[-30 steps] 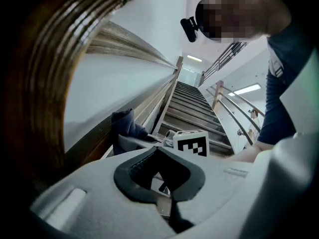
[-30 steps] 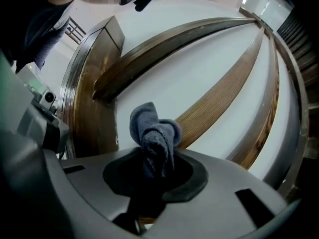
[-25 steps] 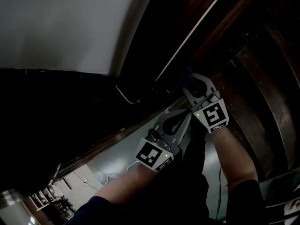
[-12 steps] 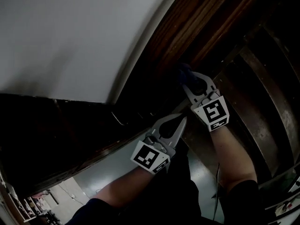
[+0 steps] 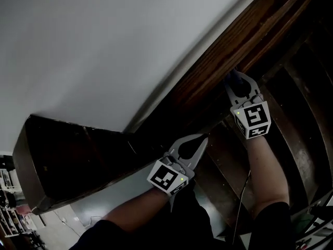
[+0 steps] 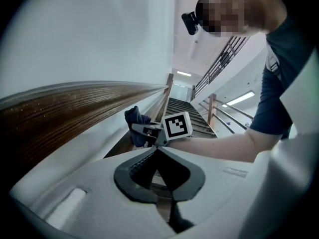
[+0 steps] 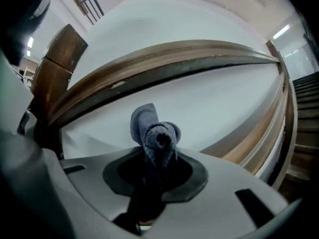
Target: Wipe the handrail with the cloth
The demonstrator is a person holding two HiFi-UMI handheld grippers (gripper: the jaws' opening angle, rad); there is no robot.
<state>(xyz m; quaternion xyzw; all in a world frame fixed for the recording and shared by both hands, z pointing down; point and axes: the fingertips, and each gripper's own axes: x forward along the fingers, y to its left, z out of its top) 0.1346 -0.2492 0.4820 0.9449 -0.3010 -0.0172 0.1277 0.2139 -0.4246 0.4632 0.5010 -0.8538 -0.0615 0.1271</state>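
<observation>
The brown wooden handrail (image 5: 218, 61) runs slantwise up to the right along the white wall. My right gripper (image 5: 235, 79) is shut on a dark blue cloth (image 5: 230, 76), which sits at the rail's lower edge; I cannot tell whether it touches. In the right gripper view the bunched cloth (image 7: 153, 131) sticks out of the right gripper (image 7: 155, 156), with the handrail (image 7: 174, 59) curving above it. My left gripper (image 5: 202, 138) hangs lower, shut on nothing, its jaw tips together in the left gripper view (image 6: 155, 148). That view also shows the cloth (image 6: 133, 119) and the handrail (image 6: 75, 108).
Dark wooden stair steps (image 5: 291, 119) descend on the right, under my arms. A white wall (image 5: 104, 46) fills the upper left. A dark wood post (image 5: 67, 165) ends the rail at the lower left. A metal balustrade (image 6: 224, 59) rises beyond the stairs (image 6: 184, 111).
My right gripper has moved up and to the right along the rail with the cloth. The left gripper has stayed low, still shut. The head view has swung, showing more wall.
</observation>
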